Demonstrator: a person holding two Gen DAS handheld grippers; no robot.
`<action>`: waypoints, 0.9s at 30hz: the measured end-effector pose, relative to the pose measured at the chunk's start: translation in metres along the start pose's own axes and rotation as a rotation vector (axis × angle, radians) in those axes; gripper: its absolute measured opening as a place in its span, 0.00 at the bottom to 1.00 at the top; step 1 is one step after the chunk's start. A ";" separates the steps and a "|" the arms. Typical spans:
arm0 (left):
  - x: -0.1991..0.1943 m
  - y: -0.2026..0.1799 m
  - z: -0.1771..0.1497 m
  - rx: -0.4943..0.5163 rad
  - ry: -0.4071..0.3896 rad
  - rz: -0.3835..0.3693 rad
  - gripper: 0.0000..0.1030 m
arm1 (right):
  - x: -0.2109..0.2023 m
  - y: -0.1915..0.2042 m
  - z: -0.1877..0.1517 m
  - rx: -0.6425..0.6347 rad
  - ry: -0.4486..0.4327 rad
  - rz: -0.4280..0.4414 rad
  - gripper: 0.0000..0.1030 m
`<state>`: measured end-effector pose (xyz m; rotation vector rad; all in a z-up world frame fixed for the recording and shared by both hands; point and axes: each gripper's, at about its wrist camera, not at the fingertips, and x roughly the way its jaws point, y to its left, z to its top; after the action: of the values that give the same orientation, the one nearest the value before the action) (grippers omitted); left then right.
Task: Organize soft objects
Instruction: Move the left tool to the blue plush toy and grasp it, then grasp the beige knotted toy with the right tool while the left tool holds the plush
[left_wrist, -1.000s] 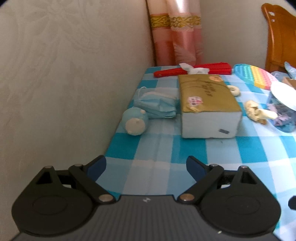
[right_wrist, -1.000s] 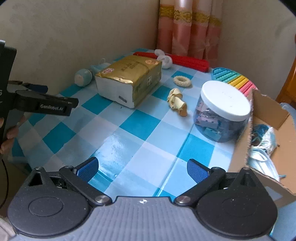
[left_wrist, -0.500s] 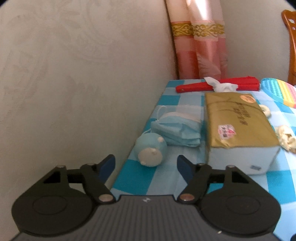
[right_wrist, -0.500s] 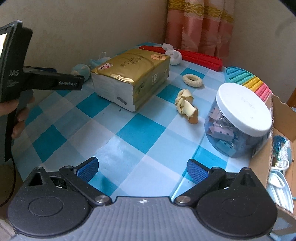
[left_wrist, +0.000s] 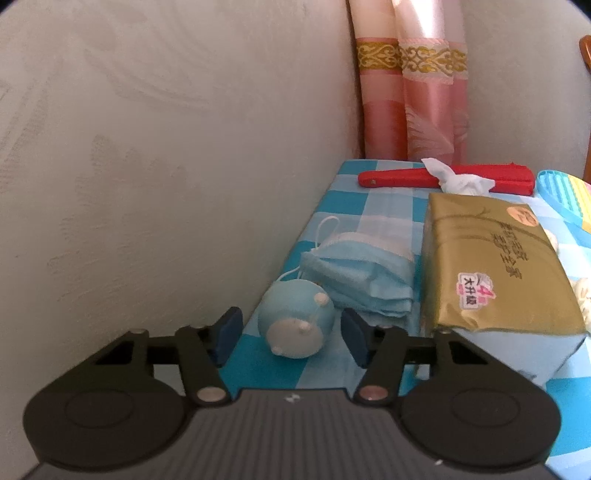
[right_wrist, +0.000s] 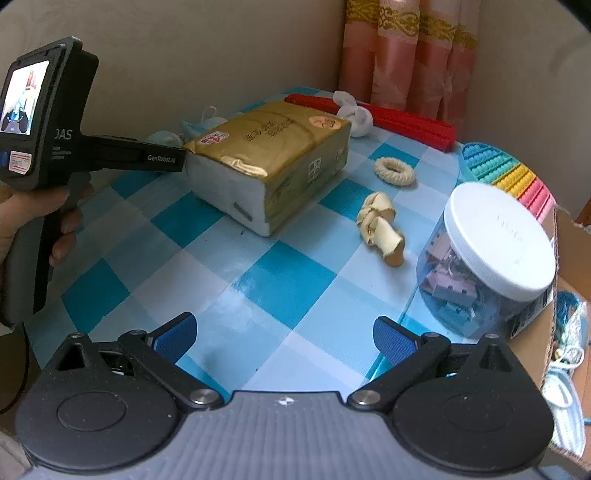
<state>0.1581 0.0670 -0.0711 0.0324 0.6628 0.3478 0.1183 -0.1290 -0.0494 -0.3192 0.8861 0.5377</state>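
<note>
At lower centre of the left wrist view, a small pale-blue plush toy (left_wrist: 295, 325) lies on the blue-and-white checked tablecloth (left_wrist: 376, 210), close to the table's left edge by the beige wall (left_wrist: 147, 166). The left gripper (left_wrist: 291, 338) has its blue pads on either side of the toy; its jaws have just been closing, and a narrow gap shows at each pad, so no contact is confirmed. Just behind the toy, touching or nearly so, rests a folded blue face mask (left_wrist: 360, 277) with white ear loops. To the right of the mask stands a gold-wrapped tissue pack (left_wrist: 491, 266). Beyond it, toward the upper right, lie a crumpled white tissue (left_wrist: 458, 181) and a red folded fan (left_wrist: 399, 177) below the pink curtain (left_wrist: 413, 96).

In the right wrist view, the right gripper (right_wrist: 284, 338) hovers over bare tablecloth at lower centre, jaws wide apart and holding nothing. A hand (right_wrist: 22, 218) grips the left tool's handle at the left edge. At centre right lie a cream scrunchie (right_wrist: 394, 170) and a cream knotted soft item (right_wrist: 380, 225) (type not determinable). A clear jar with white lid (right_wrist: 495, 251) stands at right, beside a cardboard box (right_wrist: 576, 258).
</note>
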 end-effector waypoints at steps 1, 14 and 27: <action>0.001 0.000 0.001 -0.004 0.001 -0.001 0.51 | -0.001 0.000 0.002 -0.007 -0.005 -0.007 1.00; 0.003 0.008 0.004 -0.029 0.006 -0.023 0.42 | -0.010 -0.007 0.043 -0.242 -0.077 -0.168 0.83; -0.005 0.011 0.002 -0.024 0.007 -0.047 0.40 | 0.051 -0.021 0.079 -0.381 0.058 -0.163 0.68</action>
<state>0.1517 0.0761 -0.0650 -0.0071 0.6650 0.3109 0.2069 -0.0933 -0.0418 -0.7507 0.8022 0.5460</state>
